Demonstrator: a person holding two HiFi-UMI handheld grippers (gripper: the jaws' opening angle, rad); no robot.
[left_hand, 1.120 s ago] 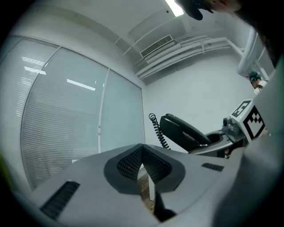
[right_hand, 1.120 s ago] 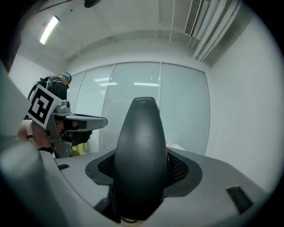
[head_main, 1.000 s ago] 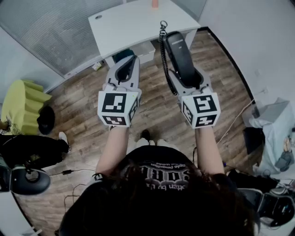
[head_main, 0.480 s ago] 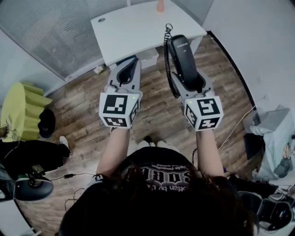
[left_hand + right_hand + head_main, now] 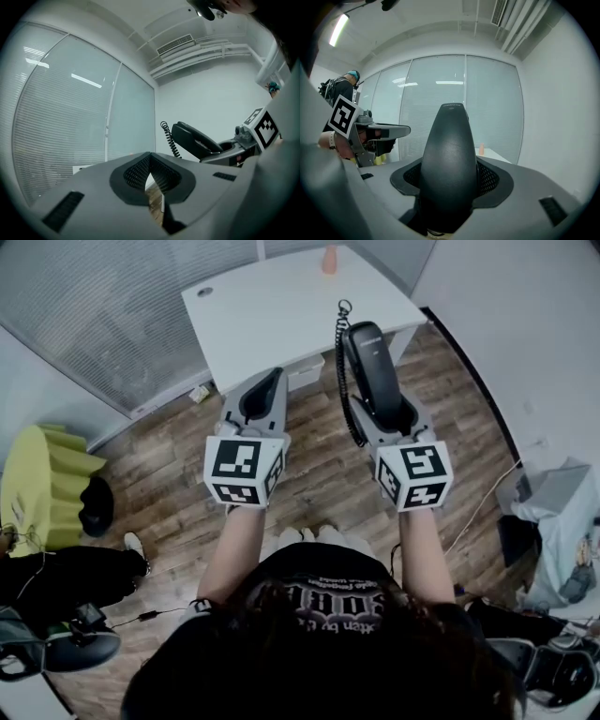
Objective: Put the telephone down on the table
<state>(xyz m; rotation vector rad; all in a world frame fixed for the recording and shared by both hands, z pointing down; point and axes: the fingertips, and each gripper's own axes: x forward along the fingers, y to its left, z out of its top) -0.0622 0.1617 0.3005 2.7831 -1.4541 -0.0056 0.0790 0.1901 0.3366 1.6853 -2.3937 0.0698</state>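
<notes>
**Handset still in the right jaws, counter just ahead**

The right gripper (image 5: 382, 414) (image 5: 450, 182) has its jaws clamped on the lower end of the black handset (image 5: 367, 360) (image 5: 449, 145), one jaw on each side. The handset sticks out forward past the jaw tips. Its coiled cord (image 5: 343, 381) (image 5: 169, 138) hangs along the side that faces the other gripper. The handset rests on nothing.

The left gripper (image 5: 263, 393) (image 5: 149, 172) is beside it, a little apart. Its jaws are closed tip to tip with nothing between them.

Ahead of both jaws lies the white counter (image 5: 272, 310). In the head view the handset's far end overlaps the counter's near edge. A small orange thing (image 5: 329, 259) (image 5: 481, 149) stands at the far edge. Below the jaws is wooden floor (image 5: 319, 479).

Compared with a second ago, the grip on the handset is the same and the left jaws are as they were. More of the counter now shows ahead of the jaws, and the orange thing has come wholly into view.
</notes>
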